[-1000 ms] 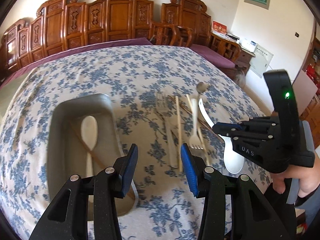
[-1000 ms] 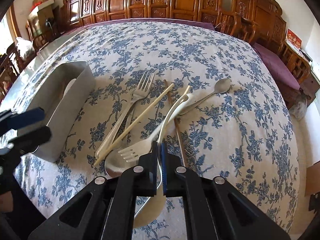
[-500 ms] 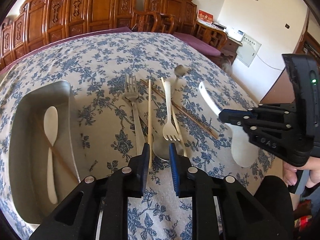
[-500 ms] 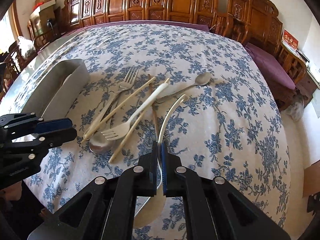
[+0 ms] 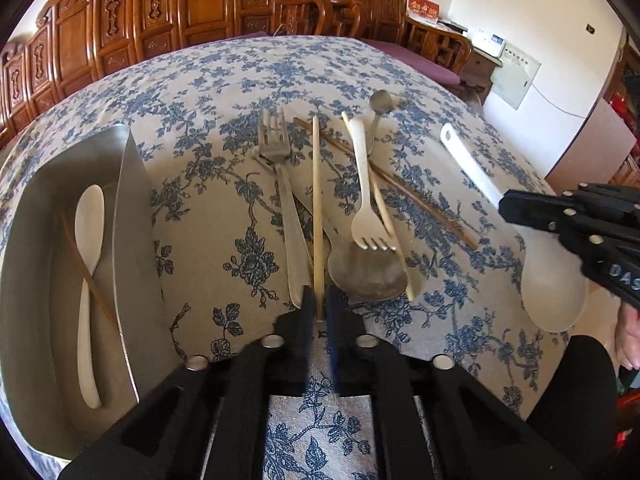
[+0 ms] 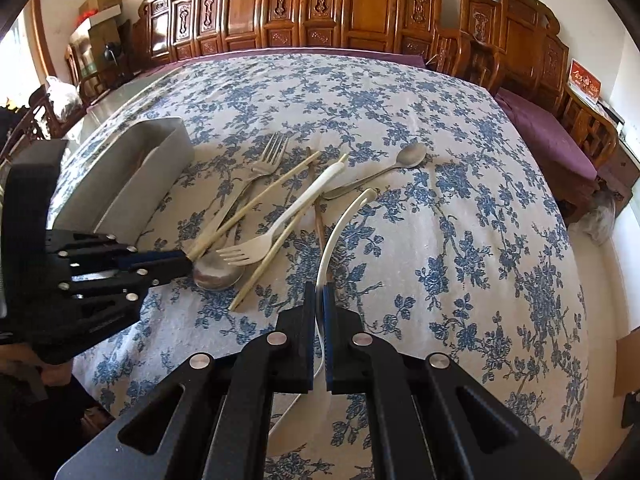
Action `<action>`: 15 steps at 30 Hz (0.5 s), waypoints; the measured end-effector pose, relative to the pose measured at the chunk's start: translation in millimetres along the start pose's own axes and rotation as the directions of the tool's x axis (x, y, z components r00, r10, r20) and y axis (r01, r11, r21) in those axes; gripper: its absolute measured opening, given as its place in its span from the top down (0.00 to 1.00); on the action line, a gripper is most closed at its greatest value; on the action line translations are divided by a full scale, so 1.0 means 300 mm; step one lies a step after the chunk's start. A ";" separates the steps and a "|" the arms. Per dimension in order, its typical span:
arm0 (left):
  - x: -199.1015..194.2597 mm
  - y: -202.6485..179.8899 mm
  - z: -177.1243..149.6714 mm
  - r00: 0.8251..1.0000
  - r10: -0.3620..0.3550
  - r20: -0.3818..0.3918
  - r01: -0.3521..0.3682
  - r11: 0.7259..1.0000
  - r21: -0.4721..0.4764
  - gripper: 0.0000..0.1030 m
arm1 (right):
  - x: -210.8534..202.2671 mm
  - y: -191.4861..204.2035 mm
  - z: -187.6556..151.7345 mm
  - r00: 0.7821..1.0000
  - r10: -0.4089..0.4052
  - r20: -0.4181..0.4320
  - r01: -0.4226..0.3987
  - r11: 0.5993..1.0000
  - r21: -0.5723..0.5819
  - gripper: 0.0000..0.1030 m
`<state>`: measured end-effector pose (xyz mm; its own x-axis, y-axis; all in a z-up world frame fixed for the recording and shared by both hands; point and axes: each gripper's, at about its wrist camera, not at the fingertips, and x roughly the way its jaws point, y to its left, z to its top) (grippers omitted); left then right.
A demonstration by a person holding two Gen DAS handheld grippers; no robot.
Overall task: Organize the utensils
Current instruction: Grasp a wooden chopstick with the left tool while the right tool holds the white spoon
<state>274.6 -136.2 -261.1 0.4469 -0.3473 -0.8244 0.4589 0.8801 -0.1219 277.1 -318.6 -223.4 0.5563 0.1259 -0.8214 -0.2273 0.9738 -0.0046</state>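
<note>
My left gripper (image 5: 319,309), jaws having just been closing, pinches the near end of the pale chopstick (image 5: 317,200), the one piece reaching clear of the pile toward me. My right gripper (image 6: 319,300), pressed shut on the white ladle (image 5: 554,286) by its handle, holds it off the cloth beside the pile. The metal tray (image 5: 124,216), left of my left tongs, already holds a white spoon (image 5: 89,280), so both pieces likely go there.

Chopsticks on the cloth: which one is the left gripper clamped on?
The left gripper is shut on the pale chopstick lying straight beside the metal fork. The other pale one and the dark one lie crossed, untouched.
</note>
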 end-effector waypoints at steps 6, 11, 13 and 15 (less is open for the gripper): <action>-0.027 -0.002 0.000 0.999 0.019 0.029 -0.020 1.000 0.023 0.97 | -0.018 0.016 -0.006 1.000 0.013 0.008 -0.013 1.000 -0.006 0.96; -0.098 0.010 0.009 0.998 0.005 0.065 -0.006 1.000 0.014 0.97 | -0.030 0.025 -0.006 1.000 0.018 0.015 -0.018 1.000 -0.004 0.96; -0.131 0.015 0.013 0.997 -0.002 0.077 0.001 1.000 0.006 0.97 | -0.032 0.031 -0.005 1.000 0.023 0.018 -0.023 1.000 -0.002 0.96; -0.168 0.017 0.014 0.995 -0.007 0.101 0.006 1.000 0.008 0.97 | -0.030 0.037 -0.001 0.999 0.025 0.020 -0.025 1.000 -0.002 0.96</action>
<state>257.8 -115.5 -217.8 0.5188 -0.3839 -0.7639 0.4674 0.8755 -0.1226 269.3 -308.9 -216.2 0.5663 0.1537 -0.8097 -0.2424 0.9701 0.0147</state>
